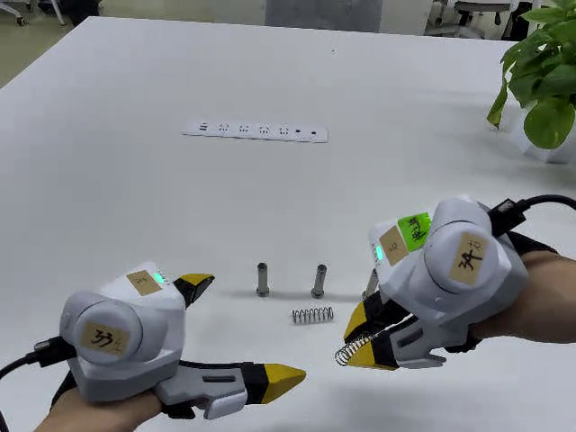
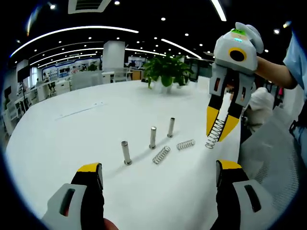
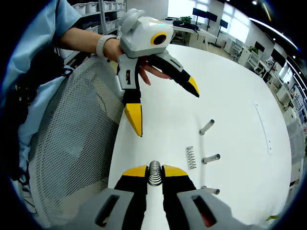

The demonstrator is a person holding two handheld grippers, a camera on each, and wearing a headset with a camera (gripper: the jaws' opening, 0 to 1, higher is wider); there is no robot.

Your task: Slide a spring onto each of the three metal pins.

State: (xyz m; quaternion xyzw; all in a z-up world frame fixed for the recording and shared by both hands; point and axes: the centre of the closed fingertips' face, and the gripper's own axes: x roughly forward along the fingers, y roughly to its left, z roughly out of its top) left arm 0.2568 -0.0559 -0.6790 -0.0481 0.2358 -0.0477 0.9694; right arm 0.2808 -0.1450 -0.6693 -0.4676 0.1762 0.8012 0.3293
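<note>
- Spreading under everything, the white table (image 1: 135, 180) carries three metal pins (image 1: 319, 281), which stand upright in a row.
- The left gripper (image 1: 245, 329) hovers on the near side of the pins with its jaws wide apart, holding nothing.
- The right gripper (image 3: 154, 170), just right of the pins, has its jaws clamped on a spring (image 1: 353, 349).
- Two loose springs (image 2: 161, 154) lie flat just in front of the pins.

This is an open-plan office, with a broad white desk (image 1: 135, 180) bearing a power strip (image 1: 256, 131) and a potted plant (image 1: 540, 72), beneath long ceiling light strips (image 2: 72, 31), and monitors (image 3: 200, 13) beyond.
</note>
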